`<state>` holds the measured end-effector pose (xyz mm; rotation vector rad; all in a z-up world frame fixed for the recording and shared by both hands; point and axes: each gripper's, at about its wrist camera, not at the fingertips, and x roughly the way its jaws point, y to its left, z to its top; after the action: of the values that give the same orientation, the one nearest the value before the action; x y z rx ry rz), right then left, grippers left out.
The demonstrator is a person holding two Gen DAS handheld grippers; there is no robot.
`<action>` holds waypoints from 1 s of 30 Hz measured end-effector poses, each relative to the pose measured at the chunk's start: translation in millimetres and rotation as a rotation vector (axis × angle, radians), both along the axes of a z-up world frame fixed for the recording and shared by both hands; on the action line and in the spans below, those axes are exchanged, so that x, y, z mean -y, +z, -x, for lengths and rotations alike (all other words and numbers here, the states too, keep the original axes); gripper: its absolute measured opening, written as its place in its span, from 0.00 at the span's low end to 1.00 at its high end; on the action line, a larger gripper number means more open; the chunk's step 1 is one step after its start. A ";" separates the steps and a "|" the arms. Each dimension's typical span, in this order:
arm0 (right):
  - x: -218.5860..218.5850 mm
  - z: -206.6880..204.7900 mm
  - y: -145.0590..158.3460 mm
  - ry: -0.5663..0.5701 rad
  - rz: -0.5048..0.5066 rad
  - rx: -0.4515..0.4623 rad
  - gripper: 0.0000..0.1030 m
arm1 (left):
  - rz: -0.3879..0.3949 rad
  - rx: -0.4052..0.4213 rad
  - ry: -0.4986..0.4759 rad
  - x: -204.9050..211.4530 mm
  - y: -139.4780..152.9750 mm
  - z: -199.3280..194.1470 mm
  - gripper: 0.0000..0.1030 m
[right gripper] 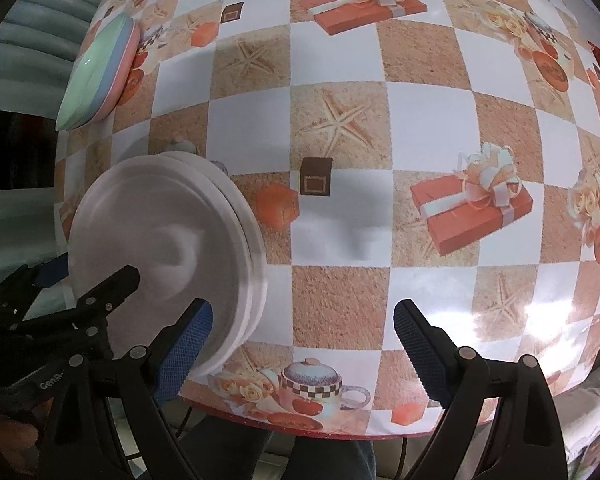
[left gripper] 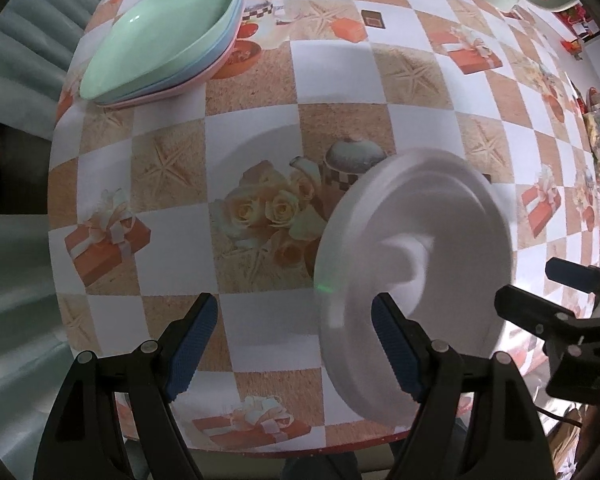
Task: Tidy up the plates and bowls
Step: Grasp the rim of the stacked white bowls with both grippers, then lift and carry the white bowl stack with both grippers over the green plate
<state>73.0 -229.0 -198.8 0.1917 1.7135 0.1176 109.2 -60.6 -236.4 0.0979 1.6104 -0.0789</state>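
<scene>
Left gripper [left gripper: 294, 344] pointing down, jaws apart, white plates [left gripper: 416, 276]

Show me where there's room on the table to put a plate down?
Plenty: the wide stretch of tablecloth right of the white plates is bare. So is the patch between them and the stack of coloured dishes. It's crowded only around the white plates, where the left gripper and right gripper meet.
</scene>
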 end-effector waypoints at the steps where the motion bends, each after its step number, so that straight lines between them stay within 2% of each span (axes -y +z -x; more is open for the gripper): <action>1: -1.2 -2.0 -2.0 0.001 0.000 -0.003 0.90 | -0.005 -0.004 0.001 -0.2 -3.1 -0.8 0.80; 8: -8.3 -14.0 -13.5 -0.007 -0.037 -0.008 0.90 | -0.003 0.004 0.002 -3.1 -13.3 -3.3 0.80; 22: -35.6 -26.1 -33.1 0.035 -0.077 -0.018 0.90 | 0.024 -0.046 0.011 3.7 -40.0 1.4 0.79; 23: -36.7 -25.0 -33.2 0.031 -0.079 -0.019 0.86 | 0.034 -0.052 0.021 8.4 -42.7 1.2 0.79; 24: -35.7 -24.4 -33.3 0.022 -0.088 -0.019 0.73 | 0.041 -0.056 0.028 8.0 -44.0 1.6 0.79; 26: -29.3 -24.8 -33.5 0.011 -0.099 -0.028 0.58 | 0.048 -0.060 0.029 8.9 -46.5 3.2 0.76; 29: -28.1 -24.0 -35.8 0.019 -0.116 -0.037 0.57 | 0.059 -0.067 0.014 12.3 -50.0 11.2 0.69; 30: -27.6 -23.3 -35.8 0.021 -0.115 -0.036 0.51 | 0.067 -0.066 0.013 10.7 -51.7 10.5 0.67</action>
<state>96.3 -201.4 -234.5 0.2619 1.7463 0.2299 98.8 -71.3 -288.1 0.0330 1.6720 -0.1272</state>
